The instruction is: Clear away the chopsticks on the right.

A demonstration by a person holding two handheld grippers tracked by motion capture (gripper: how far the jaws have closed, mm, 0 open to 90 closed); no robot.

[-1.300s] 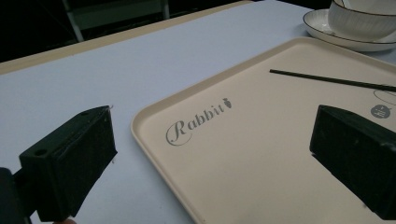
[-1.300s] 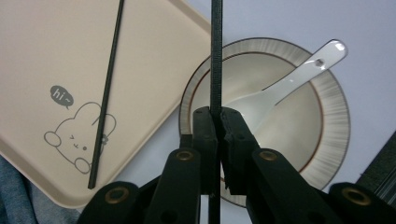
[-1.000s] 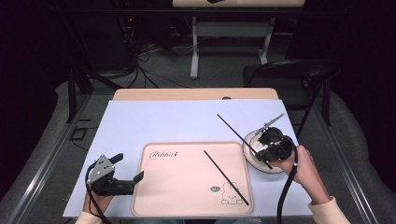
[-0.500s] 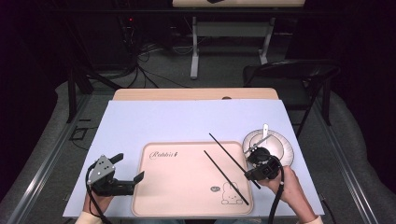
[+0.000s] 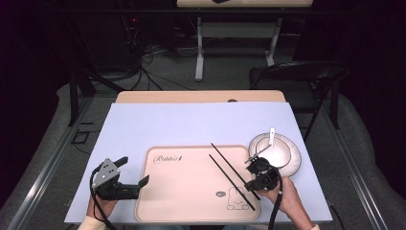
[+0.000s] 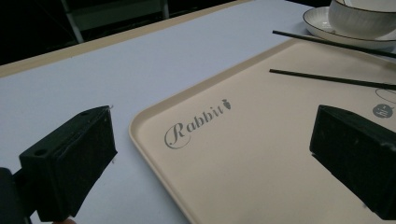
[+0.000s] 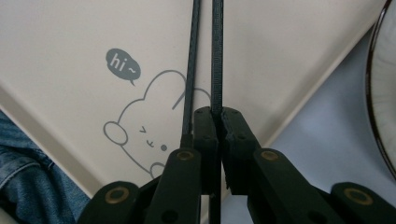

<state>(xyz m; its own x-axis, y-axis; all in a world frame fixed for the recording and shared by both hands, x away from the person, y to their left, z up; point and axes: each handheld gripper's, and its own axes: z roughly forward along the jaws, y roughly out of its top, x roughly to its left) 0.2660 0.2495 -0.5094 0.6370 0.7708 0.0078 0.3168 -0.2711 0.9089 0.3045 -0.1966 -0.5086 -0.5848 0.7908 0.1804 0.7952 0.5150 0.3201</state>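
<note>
Two thin black chopsticks lie side by side across the right half of a beige tray [image 5: 182, 191] printed with "Rabbit" and a bunny. My right gripper [image 5: 253, 182] is at the tray's right edge, shut on the near end of one chopstick [image 5: 229, 162]. In the right gripper view its jaws [image 7: 217, 116] pinch this chopstick [image 7: 217, 56], and the other chopstick [image 7: 192, 56] lies free just left of it over the bunny drawing. My left gripper [image 5: 134, 170] rests open at the tray's left edge; in the left gripper view [image 6: 215, 158] nothing is between its jaws.
A white bowl on a dark-rimmed plate [image 5: 292, 160] stands right of the tray, with a white spoon [image 5: 271, 136] in it, close behind the right gripper. A pale blue mat [image 5: 191, 124] covers the table. A black chair [image 5: 297, 74] stands beyond the far right corner.
The right gripper has moved from over the bowl toward the near left, carrying the chopstick down onto the tray beside the other one. The left gripper has stayed put.
</note>
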